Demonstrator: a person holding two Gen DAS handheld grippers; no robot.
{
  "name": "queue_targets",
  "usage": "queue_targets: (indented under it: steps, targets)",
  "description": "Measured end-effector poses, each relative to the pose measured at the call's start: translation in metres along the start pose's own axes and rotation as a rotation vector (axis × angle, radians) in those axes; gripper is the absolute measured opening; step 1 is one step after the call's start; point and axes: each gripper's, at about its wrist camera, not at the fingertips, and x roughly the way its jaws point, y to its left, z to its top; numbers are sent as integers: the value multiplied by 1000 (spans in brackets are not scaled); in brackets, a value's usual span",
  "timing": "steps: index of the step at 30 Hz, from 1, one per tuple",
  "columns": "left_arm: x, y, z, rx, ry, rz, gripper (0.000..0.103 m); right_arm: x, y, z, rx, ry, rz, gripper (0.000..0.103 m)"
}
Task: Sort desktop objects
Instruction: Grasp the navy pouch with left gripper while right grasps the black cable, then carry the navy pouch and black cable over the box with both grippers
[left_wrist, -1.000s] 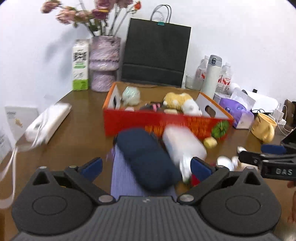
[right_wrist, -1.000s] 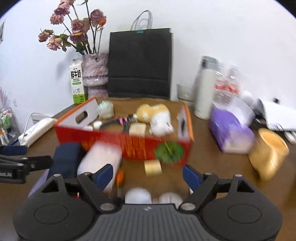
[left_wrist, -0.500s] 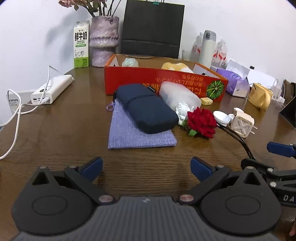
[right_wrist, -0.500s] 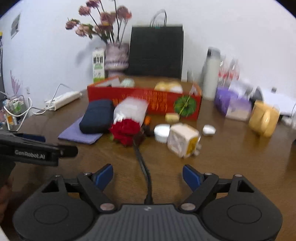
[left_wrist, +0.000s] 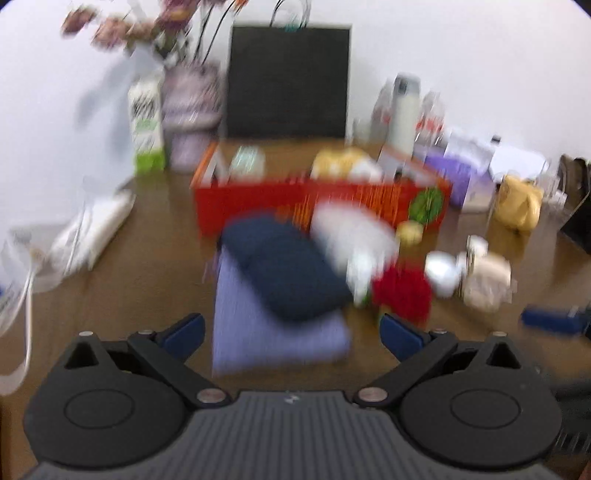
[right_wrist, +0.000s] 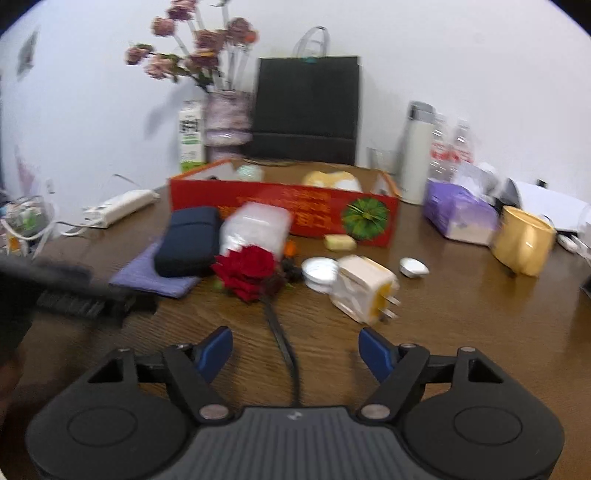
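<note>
My right gripper hovers low over the table with its jaws closing. The black stem of a red rose runs between its fingers, and the pads stand clear of it. Beyond lie a white plug adapter, a round white lid, a white plastic packet and a navy pouch on a lavender cloth. The red box behind holds several items. My left gripper is open and holds nothing, just short of the cloth and pouch; its view is blurred.
A yellow mug, a purple tissue pack, a white flask and bottles stand at the right. A power strip with cables lies at the left. A vase, a milk carton and a black bag line the back wall.
Both grippers drew back from the box. The right gripper's fingers have since come closer together around the rose stem. The left gripper has moved forward again toward the cloth.
</note>
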Motion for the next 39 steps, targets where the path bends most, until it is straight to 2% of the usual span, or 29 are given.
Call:
queue_targets:
  steps: [1, 3, 4, 5, 7, 8, 10, 11, 12, 14, 19, 22, 25, 28, 31, 34, 39]
  targets:
    - [11, -1, 13, 1, -4, -1, 103, 4, 2, 3, -2, -1, 12, 61]
    - [39, -1, 32, -9, 29, 3, 103, 18, 4, 9, -10, 27, 30, 35]
    - [56, 1, 39, -17, 66, 21, 102, 27, 4, 11, -4, 52, 32, 28]
    - [71, 3, 44, -29, 100, 36, 98, 33, 3, 12, 10, 70, 33, 17]
    - [96, 13, 50, -92, 184, 24, 94, 40, 0, 13, 38, 87, 50, 15]
    - [101, 17, 51, -123, 196, -2, 91, 41, 0, 13, 40, 90, 62, 15]
    - [112, 18, 52, -125, 215, -7, 86, 45, 2, 13, 27, 104, 73, 15]
    - [113, 18, 51, -120, 205, -3, 78, 48, 3, 13, 21, 114, 77, 14]
    - [110, 16, 51, -116, 189, 4, 75, 50, 3, 14, 17, 111, 81, 8]
    - [99, 16, 50, -115, 160, -5, 68, 48, 4, 17, 18, 90, 78, 5]
    - [32, 17, 54, -98, 8, -55, 67, 19, 4, 36, -6, -43, 61, 3]
    - [-5, 23, 57, -112, -34, -96, 67, -5, 2, 52, -21, -129, 40, 3]
    - [-39, 27, 45, -121, -19, -159, 67, -34, 0, 63, -13, -193, 42, 3]
    - [-55, 23, 20, -116, 42, -182, 67, -57, 3, 61, -7, -216, 69, 3]
    - [-66, 20, -13, -116, 93, -184, 67, -62, 9, 49, 1, -195, 72, 3]
    - [-68, 19, -33, -114, 131, -178, 67, -57, 14, 36, 11, -133, 72, 3]
    - [-71, 23, -44, -104, 122, -156, 67, -66, 25, 29, -29, -143, 43, 3]
